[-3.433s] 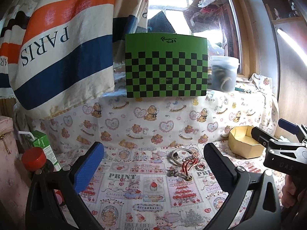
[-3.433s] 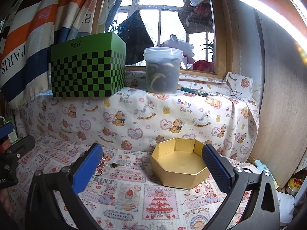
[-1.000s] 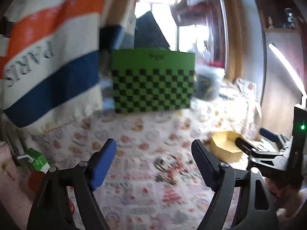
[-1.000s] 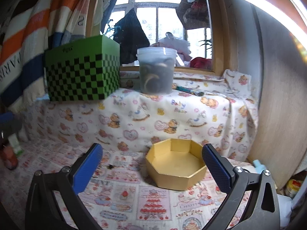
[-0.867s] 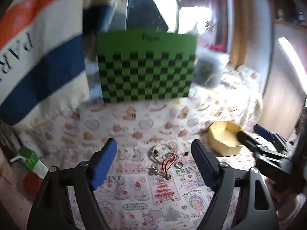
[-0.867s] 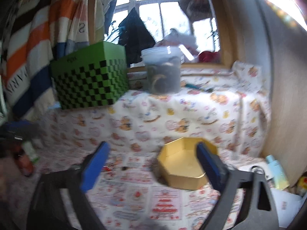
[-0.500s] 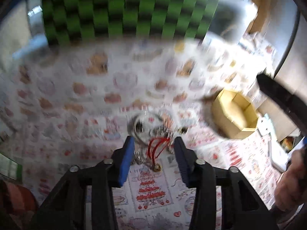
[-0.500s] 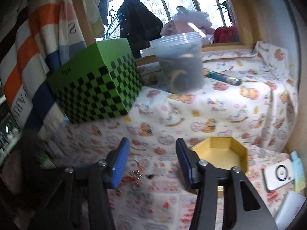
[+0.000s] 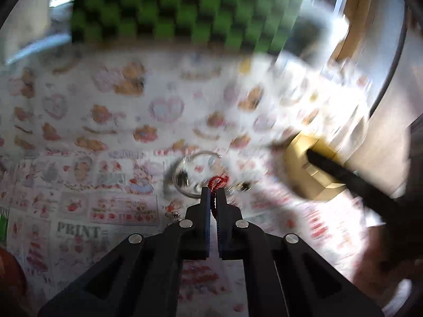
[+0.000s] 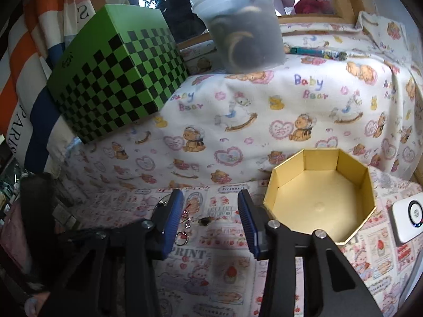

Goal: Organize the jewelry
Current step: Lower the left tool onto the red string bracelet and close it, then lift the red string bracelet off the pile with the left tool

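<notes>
My left gripper (image 9: 213, 194) is shut on a red cord bracelet (image 9: 218, 181), just above the printed cloth. A silver bangle (image 9: 185, 170) lies around it with small pieces nearby; this view is blurred. An empty gold octagonal box (image 10: 321, 194) stands to the right and also shows in the left wrist view (image 9: 308, 170). My right gripper (image 10: 210, 212) is open and empty, low over the cloth left of the box, with a small dark piece (image 10: 204, 221) and little rings (image 10: 181, 237) between its fingers.
A green checkered box (image 10: 116, 71) and a lidded plastic tub (image 10: 244, 23) stand on the cloth-covered ledge behind. A pen (image 10: 318, 52) lies on the ledge. A white device (image 10: 408, 218) lies right of the gold box. A striped towel (image 10: 23, 60) hangs at the left.
My left gripper has dropped to the jewelry pile and shut on the red cord bracelet. My right gripper has moved forward and down toward the pile, its fingers narrowed but apart.
</notes>
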A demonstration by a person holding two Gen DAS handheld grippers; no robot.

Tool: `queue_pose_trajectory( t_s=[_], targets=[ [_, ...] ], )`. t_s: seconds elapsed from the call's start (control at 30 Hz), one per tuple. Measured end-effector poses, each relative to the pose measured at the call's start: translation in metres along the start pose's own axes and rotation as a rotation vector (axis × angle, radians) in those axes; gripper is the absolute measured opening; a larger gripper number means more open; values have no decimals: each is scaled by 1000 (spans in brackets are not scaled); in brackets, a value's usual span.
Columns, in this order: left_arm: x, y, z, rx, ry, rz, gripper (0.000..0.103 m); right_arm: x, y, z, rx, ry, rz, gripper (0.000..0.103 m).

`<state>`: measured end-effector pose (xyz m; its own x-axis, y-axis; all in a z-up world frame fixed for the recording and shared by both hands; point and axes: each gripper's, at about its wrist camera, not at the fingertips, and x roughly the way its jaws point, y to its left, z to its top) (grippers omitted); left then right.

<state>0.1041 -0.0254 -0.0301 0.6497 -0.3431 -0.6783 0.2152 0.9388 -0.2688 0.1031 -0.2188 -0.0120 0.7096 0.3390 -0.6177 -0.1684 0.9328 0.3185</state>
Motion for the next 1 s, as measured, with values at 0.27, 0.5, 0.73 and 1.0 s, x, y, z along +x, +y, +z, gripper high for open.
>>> queue_pose_trajectory(
  t_s=[0.27,0.5,0.73,1.0],
  targets=[
    [-34,18,17,-42,-57,-41,3,14,20,-9,-103,74,1,46],
    [-15,51,14,-103,18,47,3,41,31,-8,-82,201,10,36],
    [-34,64,14,-128,-64,-72,3,59,51,-13,-114,260,12,35],
    [-60,61,21,-129,-164,-178,3,65,62,-7,-95,254,50,36]
  ],
)
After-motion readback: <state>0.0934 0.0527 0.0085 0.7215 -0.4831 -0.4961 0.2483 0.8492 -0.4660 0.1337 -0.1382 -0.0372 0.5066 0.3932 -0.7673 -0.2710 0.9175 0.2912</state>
